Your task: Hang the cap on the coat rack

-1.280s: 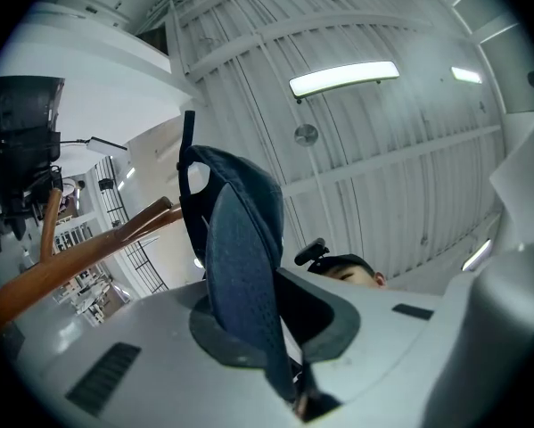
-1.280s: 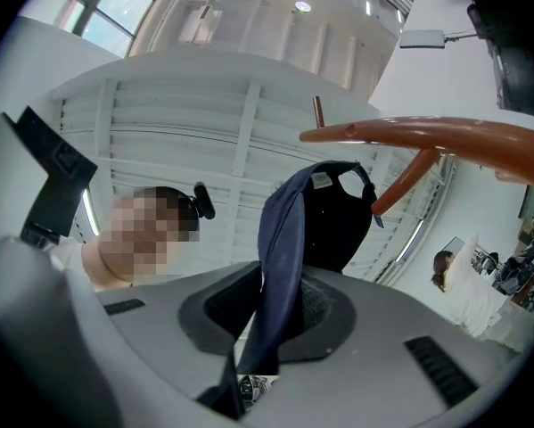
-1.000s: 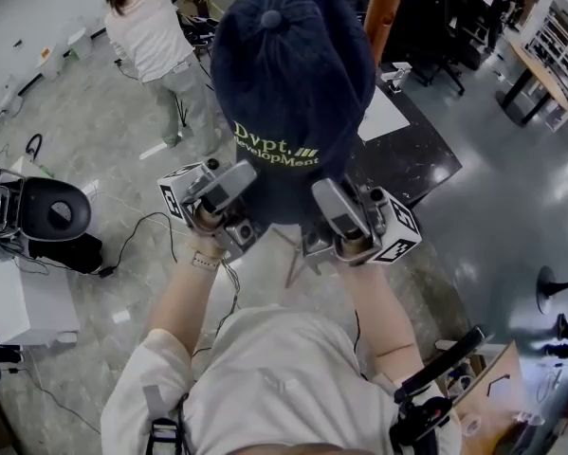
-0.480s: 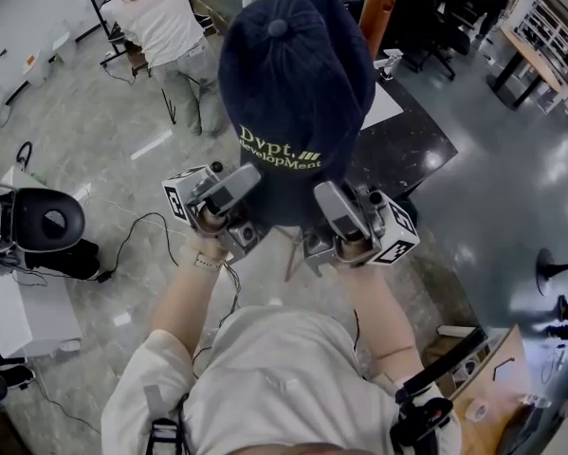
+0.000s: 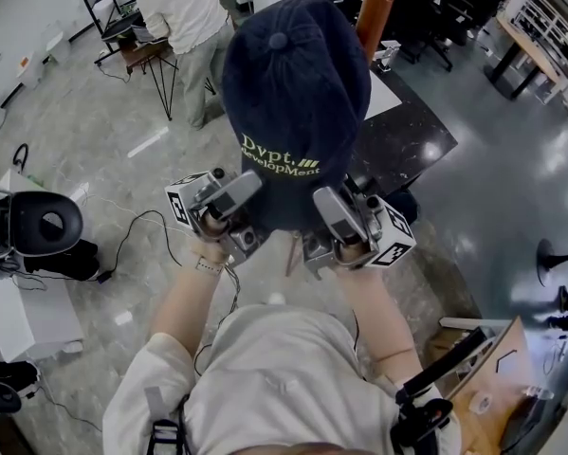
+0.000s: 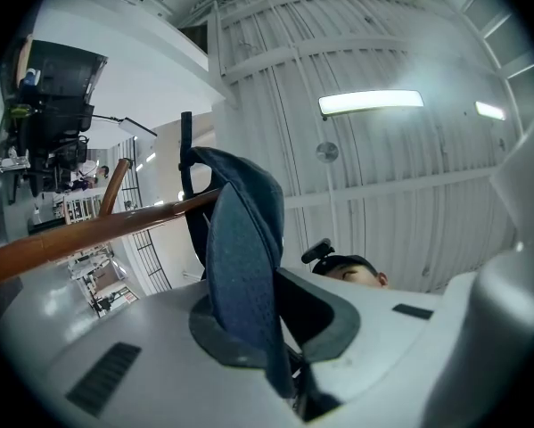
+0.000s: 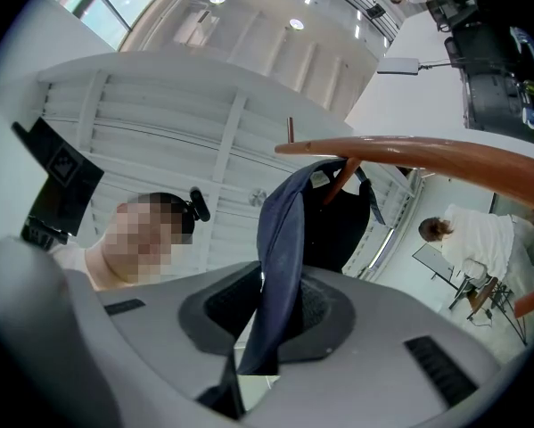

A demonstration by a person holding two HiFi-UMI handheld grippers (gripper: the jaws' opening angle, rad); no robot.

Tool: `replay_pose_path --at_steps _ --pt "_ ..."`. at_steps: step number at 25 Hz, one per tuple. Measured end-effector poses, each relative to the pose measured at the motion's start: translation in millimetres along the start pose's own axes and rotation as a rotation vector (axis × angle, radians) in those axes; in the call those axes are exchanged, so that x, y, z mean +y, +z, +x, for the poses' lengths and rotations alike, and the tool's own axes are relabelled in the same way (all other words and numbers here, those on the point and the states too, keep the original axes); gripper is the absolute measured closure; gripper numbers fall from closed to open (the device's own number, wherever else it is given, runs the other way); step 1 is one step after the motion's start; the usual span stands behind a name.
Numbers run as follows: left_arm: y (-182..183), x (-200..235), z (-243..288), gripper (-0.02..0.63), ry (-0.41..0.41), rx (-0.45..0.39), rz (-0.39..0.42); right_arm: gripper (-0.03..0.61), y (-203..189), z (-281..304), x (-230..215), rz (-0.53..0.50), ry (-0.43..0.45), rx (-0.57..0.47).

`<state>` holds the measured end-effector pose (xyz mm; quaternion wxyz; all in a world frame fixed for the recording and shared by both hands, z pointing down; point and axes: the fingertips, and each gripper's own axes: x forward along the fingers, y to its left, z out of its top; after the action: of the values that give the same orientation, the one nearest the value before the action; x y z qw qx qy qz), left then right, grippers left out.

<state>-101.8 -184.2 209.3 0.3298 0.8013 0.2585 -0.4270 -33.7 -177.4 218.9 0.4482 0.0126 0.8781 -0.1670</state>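
Note:
A dark navy cap (image 5: 295, 93) with yellow lettering is held up high in the head view, crown toward the camera. My left gripper (image 5: 238, 218) is shut on the cap's lower left edge (image 6: 240, 283). My right gripper (image 5: 323, 227) is shut on its lower right edge (image 7: 275, 283). A brown wooden arm of the coat rack (image 7: 445, 160) crosses just above the cap in the right gripper view, and the same kind of arm (image 6: 88, 234) runs behind the cap in the left gripper view. The rack's brown pole (image 5: 379, 8) rises behind the cap.
A person in a white top (image 5: 184, 12) stands at a small table at the upper left. A black glossy table (image 5: 407, 154) with a white sheet lies below the cap. A black round stool (image 5: 42, 226) and cables are on the floor at the left.
The cap and both grippers have shifted slightly down and right in the head view. The person in white has moved farther toward the upper edge.

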Motion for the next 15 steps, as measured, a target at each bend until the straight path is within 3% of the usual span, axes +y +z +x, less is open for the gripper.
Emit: replay_pose_path --at_steps 3,15 --pt "-1 -6 -1 0.580 -0.019 -0.004 0.025 0.518 -10 -3 -1 -0.001 -0.010 0.004" --pt "-4 10 -29 0.580 0.013 -0.028 0.001 0.517 -20 -21 -16 0.007 -0.056 -0.005"
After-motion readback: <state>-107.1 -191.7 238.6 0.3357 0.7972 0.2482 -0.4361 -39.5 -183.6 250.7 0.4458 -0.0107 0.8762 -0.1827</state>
